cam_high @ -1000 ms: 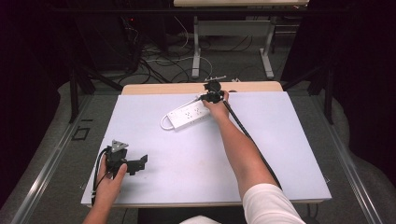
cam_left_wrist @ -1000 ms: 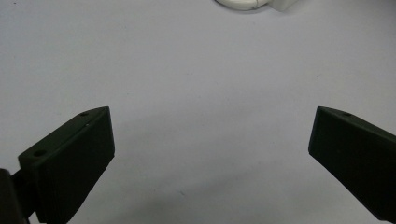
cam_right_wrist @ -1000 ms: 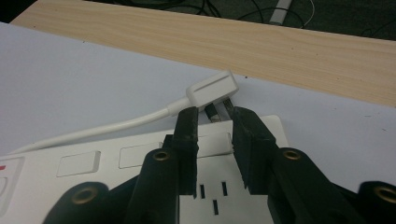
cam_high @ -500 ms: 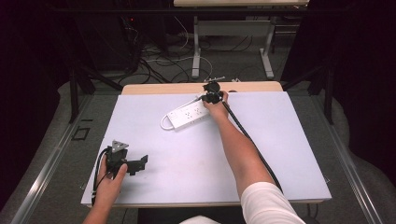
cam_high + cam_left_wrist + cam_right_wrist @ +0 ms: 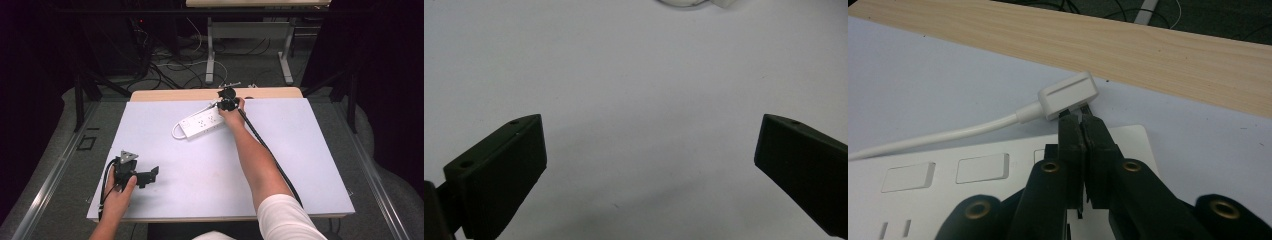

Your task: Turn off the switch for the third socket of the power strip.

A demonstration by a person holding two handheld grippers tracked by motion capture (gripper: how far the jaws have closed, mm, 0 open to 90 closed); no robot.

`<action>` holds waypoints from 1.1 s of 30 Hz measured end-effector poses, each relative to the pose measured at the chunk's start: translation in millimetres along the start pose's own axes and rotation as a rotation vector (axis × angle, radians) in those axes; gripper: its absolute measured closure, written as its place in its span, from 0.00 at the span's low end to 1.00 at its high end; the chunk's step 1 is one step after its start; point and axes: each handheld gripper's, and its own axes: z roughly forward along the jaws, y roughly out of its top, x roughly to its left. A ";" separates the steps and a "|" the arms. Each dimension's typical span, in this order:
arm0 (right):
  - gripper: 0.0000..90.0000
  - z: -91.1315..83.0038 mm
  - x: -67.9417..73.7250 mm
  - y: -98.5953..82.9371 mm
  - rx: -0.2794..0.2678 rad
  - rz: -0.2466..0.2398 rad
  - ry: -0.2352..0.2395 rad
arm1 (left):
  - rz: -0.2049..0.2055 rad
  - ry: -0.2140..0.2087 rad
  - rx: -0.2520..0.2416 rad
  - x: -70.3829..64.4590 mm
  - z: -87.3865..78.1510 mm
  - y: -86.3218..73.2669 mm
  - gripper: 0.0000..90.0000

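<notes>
A white power strip [image 5: 200,122] lies at the far middle of the white mat [image 5: 300,150], its cord looping off its left end. My right gripper [image 5: 227,100] is at the strip's far right end. In the right gripper view its jaws [image 5: 1080,120] are pressed together at the metal prongs of a white plug [image 5: 1068,94], just above the power strip [image 5: 938,185]. The plug's cable [image 5: 948,136] runs off to the left. My left gripper [image 5: 150,176] rests near the mat's front left corner. Its jaws [image 5: 649,165] stand wide apart over bare mat.
A strip of bare wooden tabletop [image 5: 175,94] runs along the mat's far edge. Beyond it are table legs and tangled floor cables [image 5: 170,65]. The right gripper's black cable [image 5: 270,155] trails back along the forearm.
</notes>
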 end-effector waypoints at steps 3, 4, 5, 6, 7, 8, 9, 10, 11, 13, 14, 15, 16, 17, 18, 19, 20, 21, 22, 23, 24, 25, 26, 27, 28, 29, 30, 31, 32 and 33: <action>1.00 0.7 0.4 -0.6 0.006 0.007 -0.002 | 0.001 0.000 0.001 -0.2 0.2 0.0 0.00; 1.00 0.6 0.3 -0.6 0.005 0.008 -0.002 | 0.002 0.001 0.002 -0.3 0.3 0.0 0.00; 1.00 1.1 -0.1 -0.7 -0.001 0.009 0.005 | 0.006 -0.002 0.020 0.0 -0.8 0.7 0.00; 1.00 0.7 -0.4 -0.4 0.008 0.009 0.003 | 0.006 -0.001 0.019 0.0 -0.7 0.6 0.00; 1.00 0.7 -0.6 -0.4 0.007 0.010 0.002 | 0.007 -0.002 0.020 0.0 -0.7 0.7 0.00; 1.00 0.7 -1.1 -0.3 0.010 0.010 0.005 | 0.006 -0.002 0.019 -0.1 -0.7 0.7 0.00; 1.00 1.2 -2.0 -0.4 0.002 0.008 0.013 | 0.006 -0.002 0.019 -0.1 -0.7 0.7 0.00; 1.00 1.0 -1.9 -0.3 0.008 0.008 0.007 | 0.006 -0.001 0.019 -0.1 -0.8 0.7 0.00; 1.00 1.3 -1.6 -0.4 0.008 0.010 0.011 | 0.006 -0.001 0.019 0.0 -0.8 0.7 0.00; 1.00 1.8 -0.4 -0.8 0.011 0.016 0.021 | 0.007 -0.001 0.019 -0.1 -0.9 0.7 0.00; 1.00 2.2 0.1 -1.1 0.010 0.011 0.026 | 0.006 0.001 0.014 -0.3 -0.5 0.4 0.00; 1.00 2.2 0.9 -1.4 0.014 0.005 0.025 | 0.006 0.001 0.015 -0.3 -0.5 0.4 0.00; 1.00 2.7 1.5 -1.6 0.010 -0.006 0.015 | 0.007 -0.001 0.015 -0.3 -0.5 0.4 0.00; 1.00 2.8 1.6 -1.7 0.011 -0.010 0.015 | 0.007 0.000 0.015 -0.2 -0.6 0.4 0.00; 1.00 2.9 1.6 -1.8 0.009 -0.007 0.014 | 0.006 0.000 0.012 -0.3 -0.4 0.2 0.00; 1.00 2.9 1.8 -1.7 0.010 -0.002 0.016 | 0.006 0.000 0.012 -0.2 -0.5 0.2 0.00; 1.00 2.8 1.9 -1.6 0.012 0.004 0.017 | 0.005 0.000 0.011 -0.3 -0.5 0.2 0.00; 1.00 2.8 1.7 -1.5 0.012 0.001 0.018 | 0.005 0.002 0.012 -0.3 -0.7 0.2 0.00; 1.00 2.9 1.5 -1.4 0.011 -0.002 0.019 | -0.002 0.002 0.006 -0.9 -0.3 0.1 0.00; 1.00 2.9 1.2 -1.4 0.011 -0.007 0.018 | 0.004 0.000 0.010 -0.6 -0.4 0.1 0.00; 1.00 2.9 1.2 -1.4 0.011 -0.007 0.018 | 0.008 0.001 0.014 -0.4 -0.7 0.1 0.00; 1.00 2.7 1.5 -1.5 0.015 0.000 0.019 | 0.007 0.001 0.016 -0.6 -0.8 0.2 0.00; 1.00 2.6 1.8 -1.5 0.016 0.007 0.018 | 0.007 0.001 0.016 -0.7 -0.7 0.2 0.00; 1.00 2.6 1.7 -1.5 0.017 0.005 0.020 | 0.007 0.000 0.016 -0.7 -0.7 0.2 0.00; 1.00 3.7 1.0 -1.9 -0.004 0.003 0.035 | 0.008 0.000 0.015 -0.5 -0.6 0.2 0.00; 1.00 3.2 1.0 -1.5 0.007 0.004 0.032 | 0.008 0.001 0.017 -0.4 -0.7 0.2 0.00; 1.00 2.3 0.5 -0.9 0.022 -0.003 0.025 | 0.008 0.001 0.017 -0.4 -0.7 0.2 0.00; 1.00 2.8 0.4 -1.1 0.015 0.002 0.030 | 0.007 0.001 0.017 -0.5 -0.6 0.1 0.00; 1.00 3.0 0.0 -1.2 0.015 0.003 0.029 | 0.007 0.001 0.016 -0.6 -0.5 0.1 0.00; 1.00 3.0 0.5 -1.0 0.013 0.015 0.035 | 0.007 0.001 0.016 -0.7 -0.4 0.0 0.00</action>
